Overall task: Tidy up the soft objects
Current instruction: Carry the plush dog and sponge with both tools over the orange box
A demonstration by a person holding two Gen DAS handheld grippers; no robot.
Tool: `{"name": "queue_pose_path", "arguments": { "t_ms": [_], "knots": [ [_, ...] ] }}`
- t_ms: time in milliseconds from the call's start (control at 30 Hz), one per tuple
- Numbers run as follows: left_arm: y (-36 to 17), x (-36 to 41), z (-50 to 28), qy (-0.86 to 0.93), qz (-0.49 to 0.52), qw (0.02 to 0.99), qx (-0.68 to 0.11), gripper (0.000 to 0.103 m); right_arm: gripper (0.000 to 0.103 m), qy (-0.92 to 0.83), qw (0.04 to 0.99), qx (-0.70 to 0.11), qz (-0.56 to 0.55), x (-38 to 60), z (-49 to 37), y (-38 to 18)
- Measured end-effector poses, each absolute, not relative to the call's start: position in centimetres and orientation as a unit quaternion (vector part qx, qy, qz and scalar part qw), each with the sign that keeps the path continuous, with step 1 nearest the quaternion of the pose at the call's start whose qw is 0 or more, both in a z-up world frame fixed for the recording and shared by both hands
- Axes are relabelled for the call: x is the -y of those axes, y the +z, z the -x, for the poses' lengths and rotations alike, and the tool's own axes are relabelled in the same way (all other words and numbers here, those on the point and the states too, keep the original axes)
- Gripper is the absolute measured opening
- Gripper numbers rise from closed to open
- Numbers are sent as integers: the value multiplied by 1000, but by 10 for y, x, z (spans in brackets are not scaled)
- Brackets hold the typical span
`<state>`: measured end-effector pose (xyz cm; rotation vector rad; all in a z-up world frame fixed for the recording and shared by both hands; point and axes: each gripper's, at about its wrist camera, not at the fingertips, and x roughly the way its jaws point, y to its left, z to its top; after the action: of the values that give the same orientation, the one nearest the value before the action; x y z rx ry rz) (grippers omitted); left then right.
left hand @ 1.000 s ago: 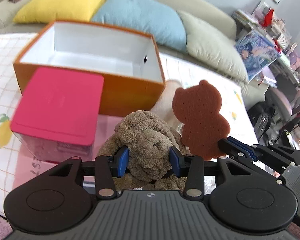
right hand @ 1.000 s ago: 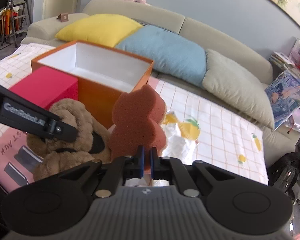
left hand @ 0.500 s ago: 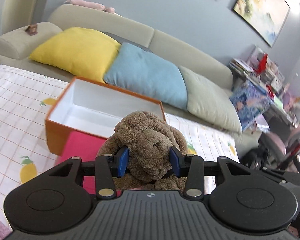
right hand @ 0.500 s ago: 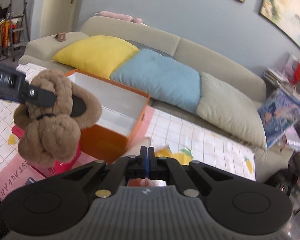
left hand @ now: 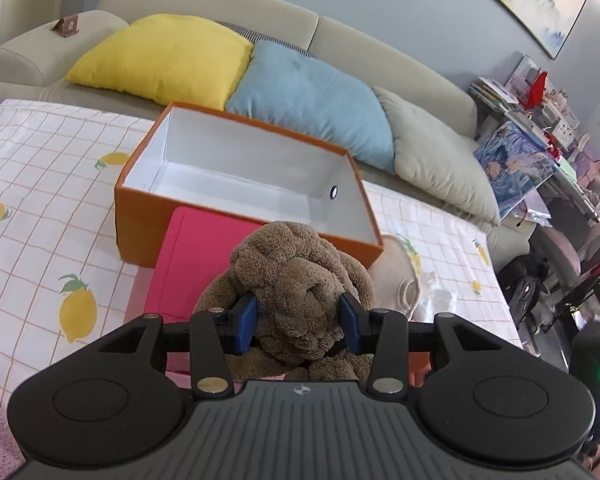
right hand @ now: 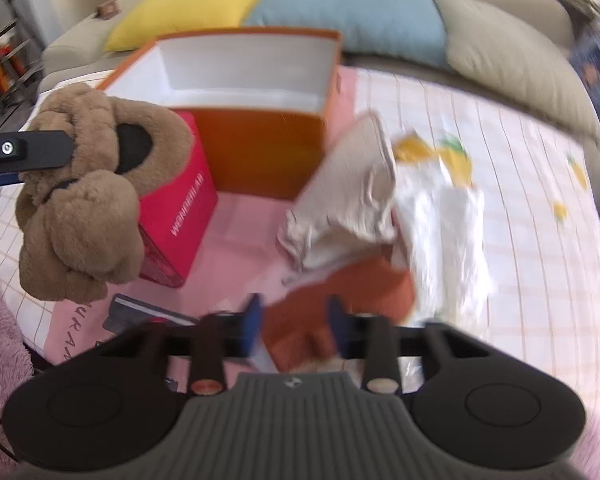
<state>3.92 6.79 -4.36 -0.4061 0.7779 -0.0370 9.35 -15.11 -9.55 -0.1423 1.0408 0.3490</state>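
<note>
My left gripper point(left hand: 299, 322) clamps the brown plush point(left hand: 300, 292) in the air before the orange box point(left hand: 236, 200); its long axis hangs roughly vertical. My right gripper point(right hand: 294, 326) is spread around the rust sponge point(right hand: 340, 300), contact blurred. The red box point(right hand: 188, 204) reads "WONDERLAB".

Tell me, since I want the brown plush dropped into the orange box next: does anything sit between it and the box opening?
Only the pink box lies between, low against the orange box's near wall. The brown plush, clamped in the left gripper, hangs above it, and the opening is uncovered, so nothing visible blocks the way.
</note>
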Motion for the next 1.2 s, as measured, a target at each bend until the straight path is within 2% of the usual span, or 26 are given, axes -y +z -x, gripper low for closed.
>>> {"name": "queue_pose_path", "arguments": {
  "t_ms": [67, 133, 267, 400, 500, 567, 600, 733, 967, 1200],
  "knots": [
    [-45, -68, -40, -17, 199, 904, -379, 49, 50, 162, 847, -503, 58, 152, -90, -102],
    [-46, -69, -41, -14, 198, 904, -379, 49, 62, 160, 842, -514, 46, 152, -88, -107],
    [-47, -68, -45, -8, 192, 903, -385, 49, 67, 147, 838, -525, 15, 160, -89, -118],
    [-45, -62, -48, -5, 183, 902, -391, 49, 80, 129, 838, -530, -14, 167, -102, -128],
    [-44, -58, -50, -3, 176, 902, -395, 49, 81, 115, 831, -543, -40, 171, -115, -139],
    [-43, -57, -52, -2, 170, 902, -398, 49, 71, 96, 823, -557, -56, 175, -123, -148],
    [-42, -56, -52, -2, 167, 902, -398, 49, 59, 92, 820, -562, -62, 177, -126, -152],
    [-39, -53, -54, -1, 159, 903, -399, 49, 45, 101, 832, -542, -66, 184, -122, -147],
    [-24, -52, -51, -13, 153, 909, -387, 49, 42, 113, 857, -501, -40, 198, -106, -97],
    [-4, -62, -52, -18, 139, 918, -370, 49, 33, 135, 877, -459, -52, 213, -102, -42]
  ]
}}
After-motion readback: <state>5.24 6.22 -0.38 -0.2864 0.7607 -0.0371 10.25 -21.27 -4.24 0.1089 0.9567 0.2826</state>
